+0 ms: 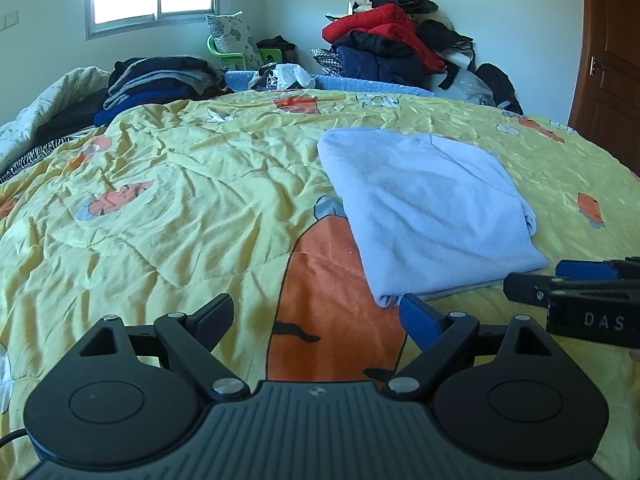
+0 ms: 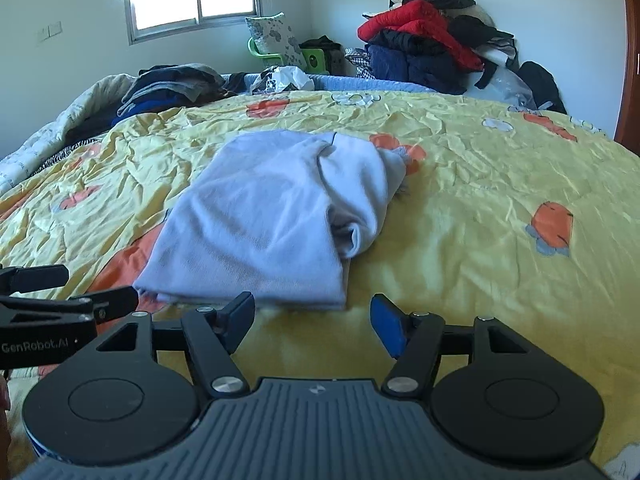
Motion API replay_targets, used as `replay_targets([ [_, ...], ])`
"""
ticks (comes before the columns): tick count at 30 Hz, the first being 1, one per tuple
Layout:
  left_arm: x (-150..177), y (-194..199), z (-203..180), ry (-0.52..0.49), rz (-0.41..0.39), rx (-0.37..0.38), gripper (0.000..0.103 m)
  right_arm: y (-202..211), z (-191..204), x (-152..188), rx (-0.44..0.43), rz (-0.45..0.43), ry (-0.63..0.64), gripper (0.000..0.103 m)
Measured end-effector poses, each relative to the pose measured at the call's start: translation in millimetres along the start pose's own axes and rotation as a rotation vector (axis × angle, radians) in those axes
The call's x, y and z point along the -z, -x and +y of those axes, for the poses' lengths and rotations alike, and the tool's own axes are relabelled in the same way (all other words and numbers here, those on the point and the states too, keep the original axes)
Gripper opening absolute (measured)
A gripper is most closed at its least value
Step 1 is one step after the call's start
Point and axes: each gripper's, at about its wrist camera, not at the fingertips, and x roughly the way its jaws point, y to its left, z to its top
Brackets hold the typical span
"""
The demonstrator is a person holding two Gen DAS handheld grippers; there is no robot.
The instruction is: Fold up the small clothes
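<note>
Bedroom scene, yellow carrot-print quilt (image 1: 168, 200) covered the bed. Left gripper (image 1: 316, 316) had jaws spread wide, nothing between them, tips just short of the near corner of the folded light-blue garment (image 1: 424, 208). Right gripper (image 2: 312, 320) also stood apart and empty, hovering just before the garment's near edge (image 2: 256, 220); garment lay flat mid-quilt, one side bunched. Stack of dark folded clothes (image 1: 156, 80) far left, mixed pile with red jacket (image 2: 424, 40) against far wall, window (image 2: 192, 4) behind
</note>
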Motion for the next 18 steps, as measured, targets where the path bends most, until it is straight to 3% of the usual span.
replay_targets([
  [3,1.8,2.5,1.9,-0.005,0.001,-0.002,0.091,7.3,4.5,4.5,-0.004,-0.008,0.009,0.077],
  [18,18.3,7.2,10.3,0.008,0.013,0.000,0.091,27.3,15.9,24.9,0.033,-0.013,0.052,0.089],
])
